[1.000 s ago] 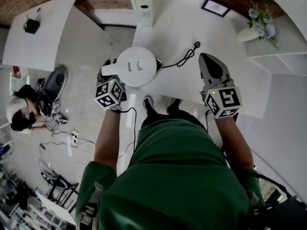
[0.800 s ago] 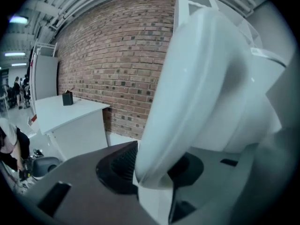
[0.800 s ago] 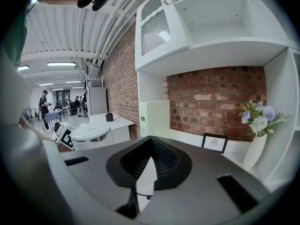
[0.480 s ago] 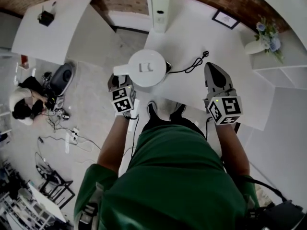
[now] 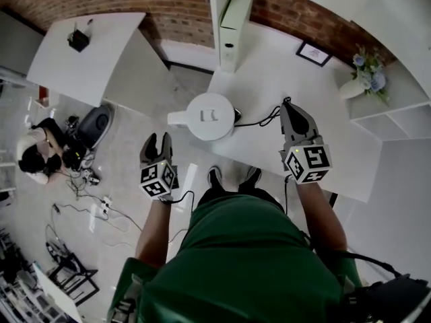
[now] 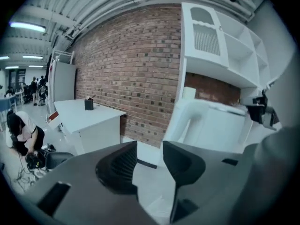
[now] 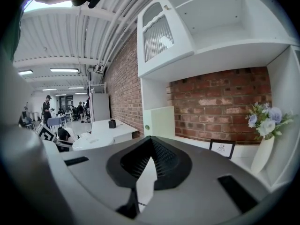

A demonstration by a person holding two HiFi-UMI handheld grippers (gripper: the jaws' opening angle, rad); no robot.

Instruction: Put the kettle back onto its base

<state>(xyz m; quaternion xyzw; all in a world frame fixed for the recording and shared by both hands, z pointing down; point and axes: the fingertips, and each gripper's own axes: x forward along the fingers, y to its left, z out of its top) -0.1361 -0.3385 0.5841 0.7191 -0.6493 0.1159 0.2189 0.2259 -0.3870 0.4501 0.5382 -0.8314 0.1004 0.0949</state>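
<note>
We find the kettle (image 5: 211, 116) upright on the white table (image 5: 323, 113), close to the table's left corner, with its handle toward the left edge. A black cord (image 5: 266, 118) runs from under its right side across the tabletop.

The left gripper (image 5: 156, 140) hangs over the floor (image 5: 128, 99), clear of the kettle and off the table edge. Its jaws have just been opening and now stand released, with nothing between them. The right gripper (image 5: 287, 102) lies over the tabletop to the right of the kettle, jaws clenched tip to tip on nothing.

Further back on the table we see a picture frame (image 5: 314, 53) and a vase of flowers (image 5: 363, 79). A brick wall (image 5: 175, 5) closes the room behind. To the left stands a second white desk (image 5: 87, 52), and a person (image 5: 34, 157) crouches on the floor among cables.
</note>
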